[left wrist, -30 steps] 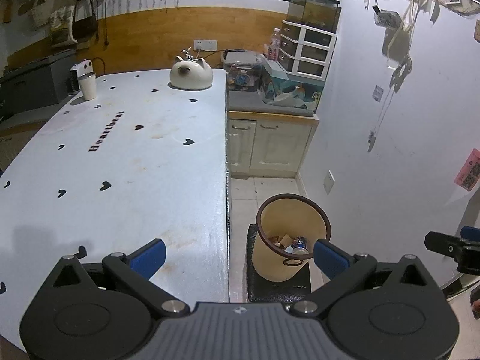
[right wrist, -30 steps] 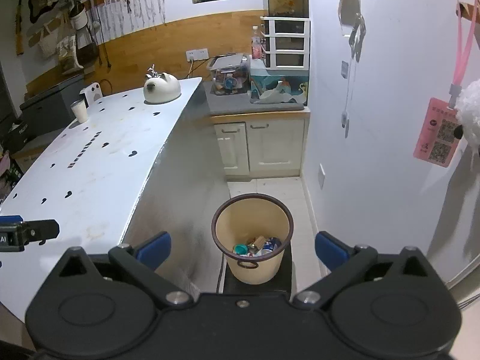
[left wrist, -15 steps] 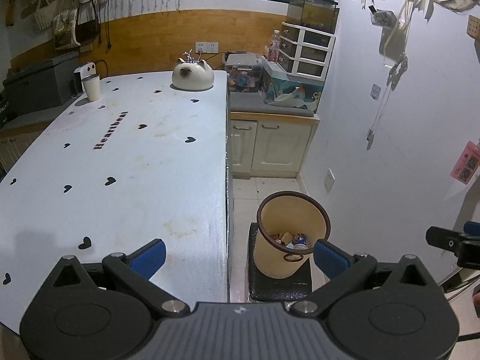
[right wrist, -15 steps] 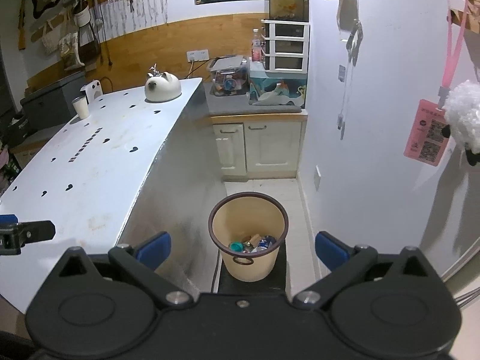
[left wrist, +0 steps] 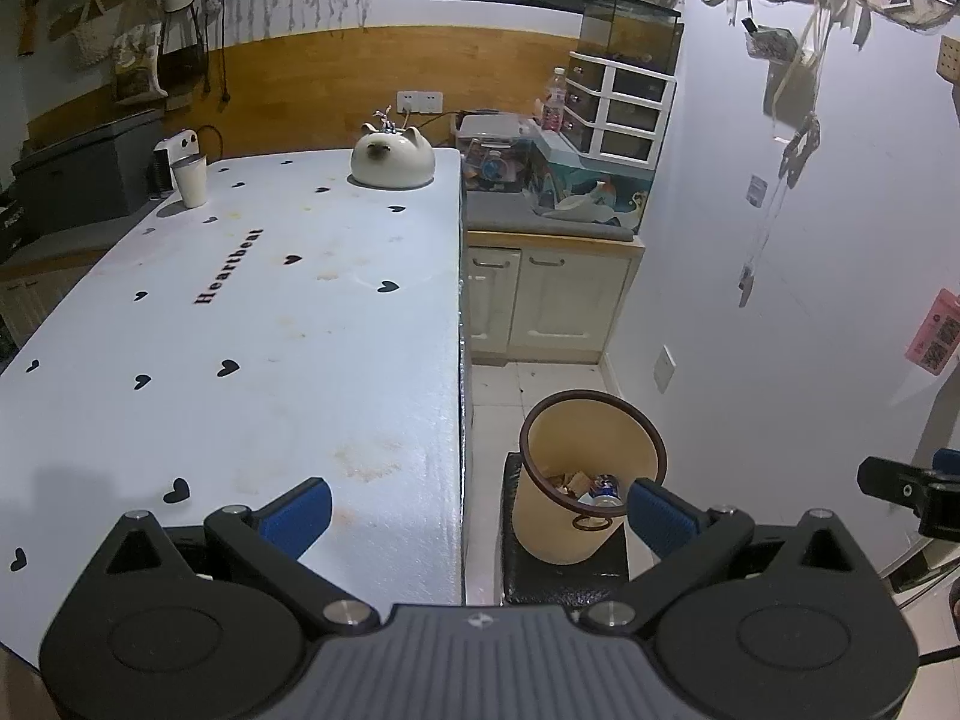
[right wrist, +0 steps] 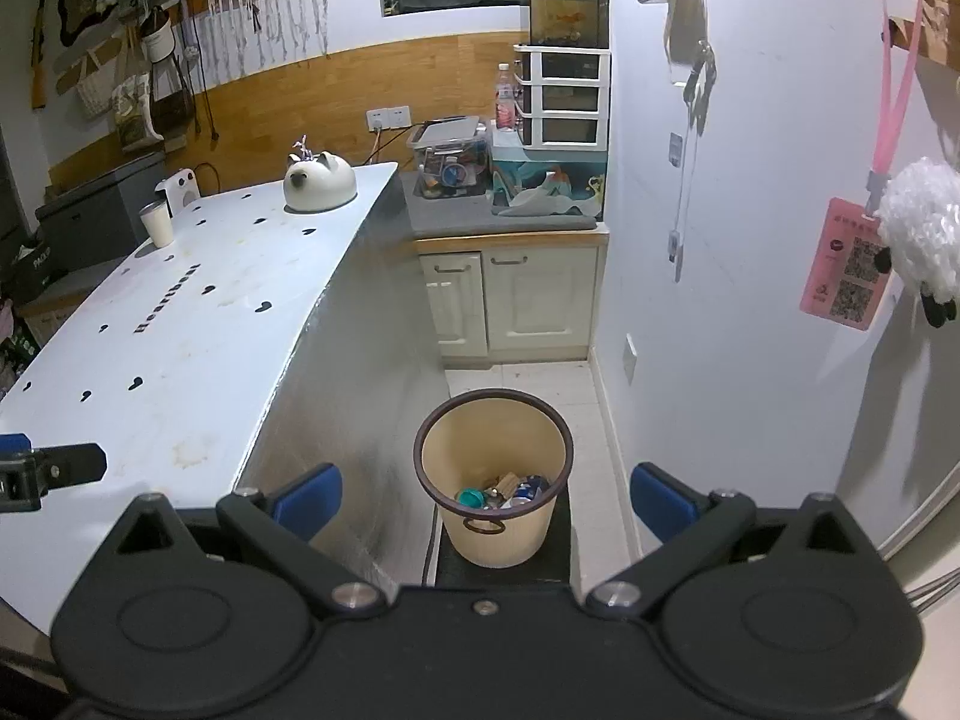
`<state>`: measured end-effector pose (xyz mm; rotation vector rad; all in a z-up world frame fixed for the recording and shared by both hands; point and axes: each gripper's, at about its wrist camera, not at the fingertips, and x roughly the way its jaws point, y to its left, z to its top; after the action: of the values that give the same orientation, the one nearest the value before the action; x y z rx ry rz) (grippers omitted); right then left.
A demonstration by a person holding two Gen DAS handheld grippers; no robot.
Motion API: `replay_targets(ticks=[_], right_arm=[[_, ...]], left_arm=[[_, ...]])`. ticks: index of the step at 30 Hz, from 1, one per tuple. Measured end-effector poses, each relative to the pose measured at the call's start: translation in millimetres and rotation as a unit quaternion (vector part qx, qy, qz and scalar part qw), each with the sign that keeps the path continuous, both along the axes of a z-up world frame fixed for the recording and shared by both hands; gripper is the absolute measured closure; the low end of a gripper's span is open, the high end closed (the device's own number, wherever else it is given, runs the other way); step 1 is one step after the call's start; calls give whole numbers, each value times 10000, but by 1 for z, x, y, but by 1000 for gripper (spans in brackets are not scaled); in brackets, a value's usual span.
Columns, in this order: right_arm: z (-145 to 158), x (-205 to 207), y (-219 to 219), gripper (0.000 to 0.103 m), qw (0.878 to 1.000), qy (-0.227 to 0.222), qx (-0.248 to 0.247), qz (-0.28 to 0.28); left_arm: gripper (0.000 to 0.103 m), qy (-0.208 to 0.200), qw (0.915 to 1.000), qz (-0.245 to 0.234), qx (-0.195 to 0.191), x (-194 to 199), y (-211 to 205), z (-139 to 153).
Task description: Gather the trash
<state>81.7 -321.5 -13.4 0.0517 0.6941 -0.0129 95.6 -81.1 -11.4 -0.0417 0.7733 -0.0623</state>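
A beige trash bin (right wrist: 498, 516) with a dark rim stands on a black stool on the floor right of the white table (left wrist: 252, 330); it also shows in the left wrist view (left wrist: 558, 528). Cans and scraps (right wrist: 507, 489) lie inside it. My left gripper (left wrist: 477, 510) is open and empty above the table's near right edge. My right gripper (right wrist: 486, 495) is open and empty above the bin. A white paper cup (left wrist: 191, 180) stands at the table's far left.
A white cat-shaped pot (left wrist: 393, 159) sits at the table's far end. A cabinet with boxes and drawers (right wrist: 516, 276) stands behind the bin. The white wall (right wrist: 750, 300) with hanging cards is close on the right.
Both grippers have pulled back and risen a little, so the bin and table look smaller and farther. Both stayed open and empty.
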Motion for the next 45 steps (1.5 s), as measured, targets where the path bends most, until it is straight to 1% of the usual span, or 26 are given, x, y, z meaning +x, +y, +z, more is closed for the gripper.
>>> replay_targets(ticks=[19,45], right_arm=[[3,-1,3,0,10000,-28,-39,6],[4,-1,2,0,10000,-31,-33,-11]], left_arm=[[0,-87,9999,-71,58,0,-5,4],[0,-106,9999,-80,70,0,-6,3]])
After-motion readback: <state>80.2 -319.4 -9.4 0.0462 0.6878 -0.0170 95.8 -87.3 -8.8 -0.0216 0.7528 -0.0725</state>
